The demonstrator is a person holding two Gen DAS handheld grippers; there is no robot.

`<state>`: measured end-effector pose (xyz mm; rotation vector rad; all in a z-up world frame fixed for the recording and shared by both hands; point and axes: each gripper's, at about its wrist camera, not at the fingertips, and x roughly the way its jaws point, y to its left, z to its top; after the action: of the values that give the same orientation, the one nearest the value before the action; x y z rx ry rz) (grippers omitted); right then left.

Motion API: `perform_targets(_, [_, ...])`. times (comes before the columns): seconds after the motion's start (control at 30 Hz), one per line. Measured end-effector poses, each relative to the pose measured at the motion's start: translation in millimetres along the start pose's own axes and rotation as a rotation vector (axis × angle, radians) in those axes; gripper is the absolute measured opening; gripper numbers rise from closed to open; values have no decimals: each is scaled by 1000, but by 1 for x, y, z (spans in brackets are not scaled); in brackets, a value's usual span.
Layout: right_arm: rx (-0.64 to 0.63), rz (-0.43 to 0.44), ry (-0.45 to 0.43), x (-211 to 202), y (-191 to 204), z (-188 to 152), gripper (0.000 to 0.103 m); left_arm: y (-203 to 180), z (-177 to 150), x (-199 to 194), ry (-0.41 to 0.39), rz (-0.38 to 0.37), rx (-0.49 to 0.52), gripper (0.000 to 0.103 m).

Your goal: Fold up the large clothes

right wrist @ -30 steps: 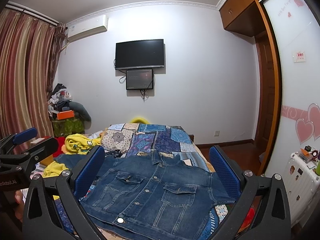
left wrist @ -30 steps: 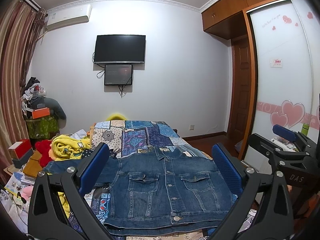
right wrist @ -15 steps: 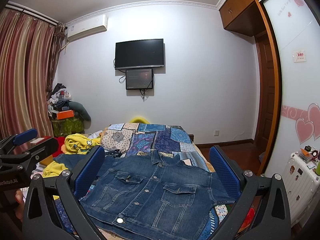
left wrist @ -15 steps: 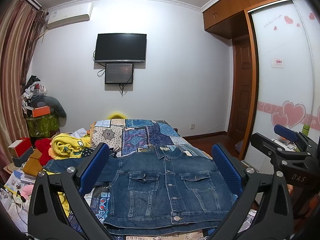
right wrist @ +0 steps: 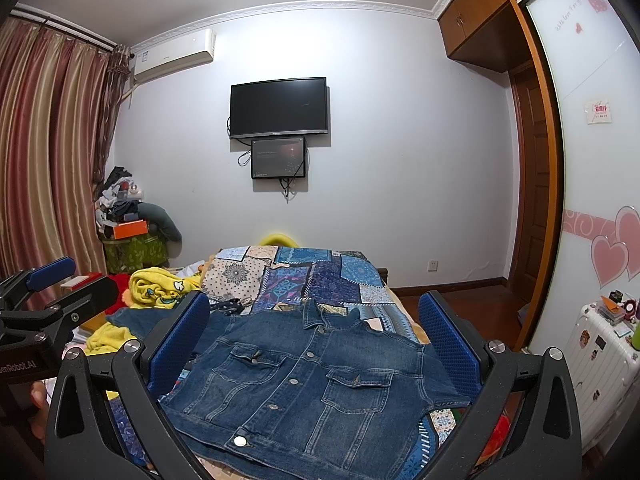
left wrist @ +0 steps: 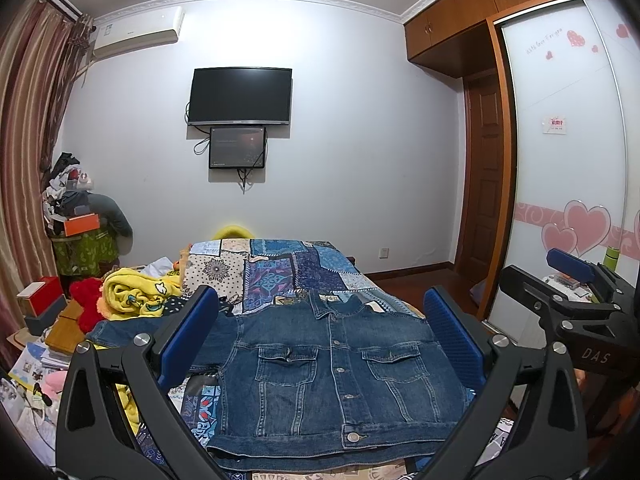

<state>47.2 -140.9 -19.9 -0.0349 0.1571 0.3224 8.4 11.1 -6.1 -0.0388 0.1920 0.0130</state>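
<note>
A blue denim jacket [left wrist: 332, 376] lies flat, front up and buttoned, on the patchwork bedspread [left wrist: 280, 268]; one sleeve stretches out to the left. It also shows in the right wrist view [right wrist: 312, 388]. My left gripper [left wrist: 320, 320] is open and empty, held above the jacket's near hem. My right gripper [right wrist: 314, 320] is open and empty, above the jacket too. The right gripper shows at the right edge of the left wrist view [left wrist: 576, 280]; the left gripper shows at the left edge of the right wrist view [right wrist: 48, 288].
A yellow blanket [left wrist: 136, 292] and a red plush [left wrist: 86, 304] lie left of the jacket. Boxes and papers [left wrist: 44, 320] crowd the bed's left side. A white suitcase [right wrist: 600, 360] stands at the right by the wardrobe door [left wrist: 560, 184]. A TV [left wrist: 240, 96] hangs on the far wall.
Both grippers have drifted very slightly; the view has hardly shifted. The jacket has not moved.
</note>
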Motion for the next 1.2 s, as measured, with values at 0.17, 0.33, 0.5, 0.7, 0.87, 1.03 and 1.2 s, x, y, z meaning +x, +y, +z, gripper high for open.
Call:
perform_targets(0.17, [0, 0, 2, 0, 0, 0, 103, 0, 0, 0, -1, 0, -3, 103])
perform_targets(0.33, [-1, 0, 4, 0, 0, -1, 103, 0, 0, 0, 0, -1, -3, 103])
perform_targets(0.5, [-6, 2, 11, 4, -1, -4, 103, 2, 0, 3, 0, 1, -12, 103])
perform_targets(0.7, [-7, 8, 41, 19, 0, -5, 103, 7, 0, 16, 13, 10, -19, 103])
perform_targets(0.87, [-9, 18, 83, 40, 4, -4, 103, 17, 0, 37, 30, 27, -27, 103])
perform_targets(1.03, [-15, 19, 144, 72, 7, -11, 103, 40, -5, 74, 70, 56, -54, 103])
perform_targets(1.2, [-17, 20, 228, 113, 7, -23, 103, 76, -17, 127, 128, 120, -78, 103])
